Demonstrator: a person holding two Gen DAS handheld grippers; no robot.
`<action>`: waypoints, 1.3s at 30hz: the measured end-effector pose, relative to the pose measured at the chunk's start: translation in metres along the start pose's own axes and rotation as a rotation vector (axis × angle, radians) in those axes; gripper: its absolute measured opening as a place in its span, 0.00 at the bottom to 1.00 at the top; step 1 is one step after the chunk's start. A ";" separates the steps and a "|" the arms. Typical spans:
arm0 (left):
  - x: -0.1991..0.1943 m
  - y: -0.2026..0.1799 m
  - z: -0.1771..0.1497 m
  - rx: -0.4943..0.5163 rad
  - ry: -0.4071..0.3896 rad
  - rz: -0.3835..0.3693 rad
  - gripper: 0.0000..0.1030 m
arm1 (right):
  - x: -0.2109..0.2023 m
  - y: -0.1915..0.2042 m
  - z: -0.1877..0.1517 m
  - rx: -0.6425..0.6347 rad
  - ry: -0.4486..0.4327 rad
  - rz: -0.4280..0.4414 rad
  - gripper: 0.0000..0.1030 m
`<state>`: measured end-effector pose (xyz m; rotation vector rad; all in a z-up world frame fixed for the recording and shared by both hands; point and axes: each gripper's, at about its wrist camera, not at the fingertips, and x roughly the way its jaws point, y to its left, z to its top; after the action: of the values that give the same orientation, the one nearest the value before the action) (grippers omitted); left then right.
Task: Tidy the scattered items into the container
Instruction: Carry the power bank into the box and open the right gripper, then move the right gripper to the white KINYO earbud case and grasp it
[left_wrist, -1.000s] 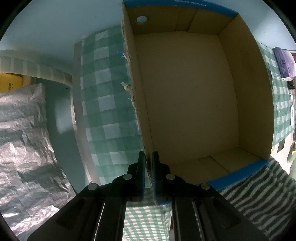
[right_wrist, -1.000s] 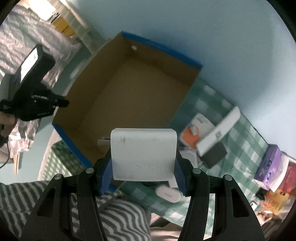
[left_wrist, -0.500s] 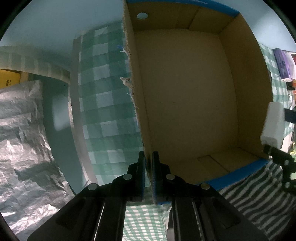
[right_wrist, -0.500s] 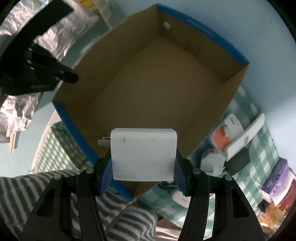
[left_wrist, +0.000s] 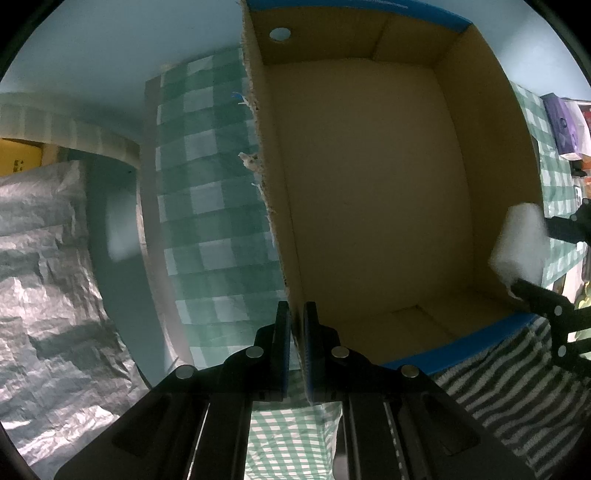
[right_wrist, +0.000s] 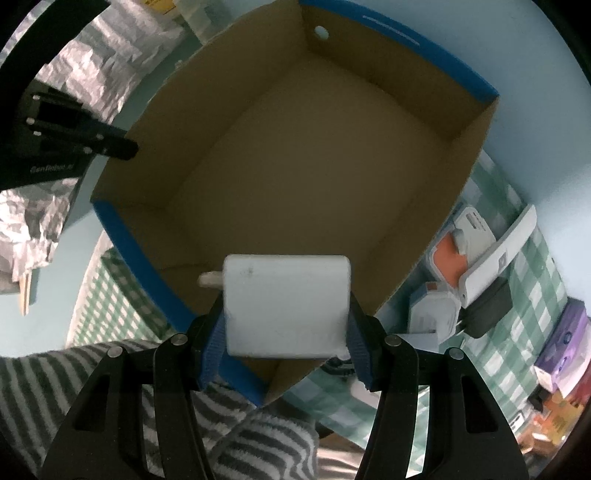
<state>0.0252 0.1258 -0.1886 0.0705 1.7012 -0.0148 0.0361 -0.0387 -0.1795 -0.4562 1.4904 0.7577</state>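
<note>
- since one second ago the right tongs (right_wrist: 286, 317) moved from outside the box (right_wrist: 295, 147) to above its near corner, and the white charger (right_wrist: 286, 306) came with them.
- right tongs pinch the charger by its two sides; its broad flat face looks up at the camera and the plug pins stick out to the left.
- the box floor lies straight ahead and below these tongs, with nothing in it.
- left tongs (left_wrist: 297, 347) are pressed together on the left wall of the box, one finger inside and one outside, so the box is steadied.
- i judge the right hand is the one to release; other chargers (right_wrist: 461, 266) wait outside, to its right.
</note>
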 end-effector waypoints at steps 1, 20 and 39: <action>0.000 0.000 0.000 0.001 -0.001 0.002 0.07 | 0.000 0.000 0.000 0.003 -0.003 -0.003 0.56; -0.001 -0.008 -0.002 0.014 -0.009 0.007 0.07 | -0.052 -0.029 -0.018 0.142 -0.147 -0.019 0.73; 0.007 -0.010 -0.001 0.009 0.014 -0.006 0.13 | -0.061 -0.086 -0.079 0.370 -0.133 -0.013 0.74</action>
<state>0.0225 0.1157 -0.1953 0.0724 1.7158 -0.0268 0.0446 -0.1638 -0.1391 -0.1326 1.4602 0.4767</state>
